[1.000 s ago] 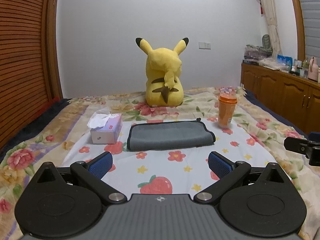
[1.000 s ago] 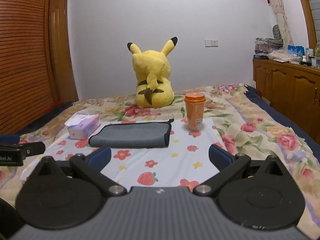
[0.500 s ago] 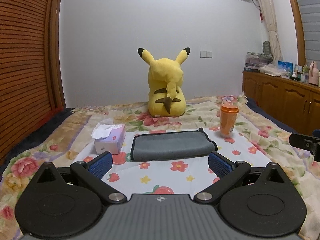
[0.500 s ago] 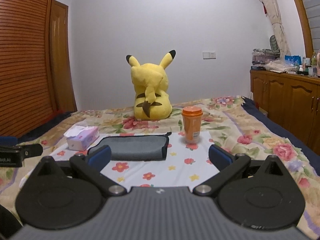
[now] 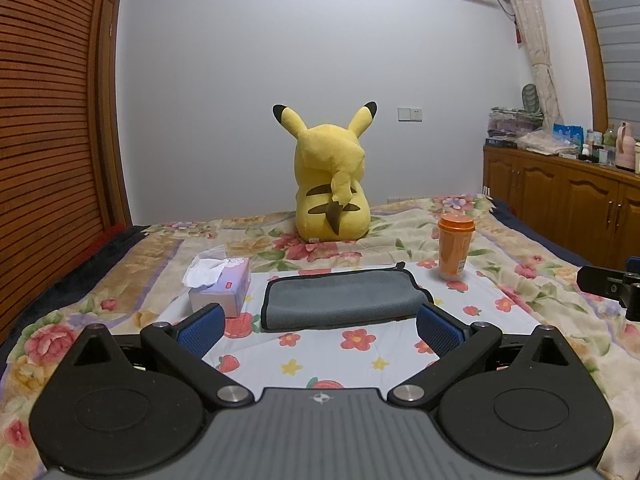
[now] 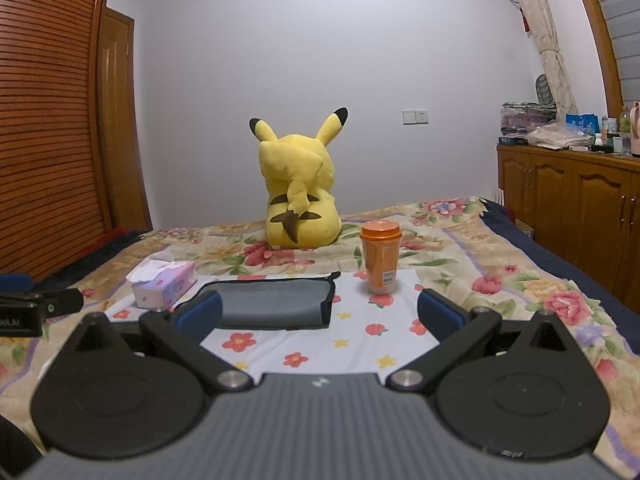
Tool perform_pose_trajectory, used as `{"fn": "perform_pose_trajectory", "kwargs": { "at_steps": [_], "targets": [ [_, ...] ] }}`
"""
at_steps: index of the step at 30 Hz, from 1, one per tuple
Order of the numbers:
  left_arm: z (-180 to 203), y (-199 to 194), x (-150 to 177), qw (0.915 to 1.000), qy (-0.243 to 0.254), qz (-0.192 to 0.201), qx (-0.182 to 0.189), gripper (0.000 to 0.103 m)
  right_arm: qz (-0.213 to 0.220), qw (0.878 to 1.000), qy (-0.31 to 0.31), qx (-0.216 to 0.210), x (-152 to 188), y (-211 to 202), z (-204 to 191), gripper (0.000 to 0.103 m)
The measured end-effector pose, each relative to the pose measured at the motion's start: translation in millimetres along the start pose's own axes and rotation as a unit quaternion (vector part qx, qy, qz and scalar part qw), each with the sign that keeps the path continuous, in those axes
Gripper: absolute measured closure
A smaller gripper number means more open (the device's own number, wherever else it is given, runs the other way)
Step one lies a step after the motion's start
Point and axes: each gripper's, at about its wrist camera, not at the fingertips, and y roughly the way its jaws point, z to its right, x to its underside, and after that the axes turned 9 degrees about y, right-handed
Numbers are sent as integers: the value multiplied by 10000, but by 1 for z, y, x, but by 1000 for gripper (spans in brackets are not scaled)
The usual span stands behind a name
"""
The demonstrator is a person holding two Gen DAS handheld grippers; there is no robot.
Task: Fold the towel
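Observation:
A grey towel (image 5: 340, 298) with a dark border lies folded flat on the white flowered sheet (image 5: 360, 356) on the bed; it also shows in the right wrist view (image 6: 276, 304). My left gripper (image 5: 318, 326) is open and empty, held back from the towel's near edge. My right gripper (image 6: 318, 312) is open and empty, also short of the towel, a little to its right. Each gripper's side shows at the edge of the other's view.
A tissue box (image 5: 218, 286) sits left of the towel. An orange cup (image 5: 454, 250) stands to its right. A yellow plush toy (image 5: 330, 184) sits behind. Wooden cabinets (image 5: 560, 204) line the right wall, a slatted wardrobe (image 5: 48, 160) the left.
Both grippers have tilted up and drawn back, so the towel sits lower in both views. Nothing on the bed has moved.

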Motion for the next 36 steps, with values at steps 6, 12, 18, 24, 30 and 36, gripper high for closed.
{"fn": "perform_pose_trajectory", "kwargs": {
  "at_steps": [6,12,18,24,30,36],
  "targets": [
    [0,0,0,10000,4,-9,2,0,1,10000,-3,0,0,0,0,0],
    [0,1,2,10000,1,-53,0,0,-4,10000,-5,8,-1,-1,2,0],
    [1,1,3,10000,0,-59,0,0,-12,10000,-8,4,0,-1,2,0],
    [0,1,3,10000,-2,-62,4,0,-3,10000,-16,16,1,-1,4,0],
    [0,1,3,10000,5,-60,2,0,1,10000,-17,23,1,-2,4,0],
    [0,1,3,10000,2,-57,-1,0,0,10000,-20,23,1,-2,4,0]
  ]
}}
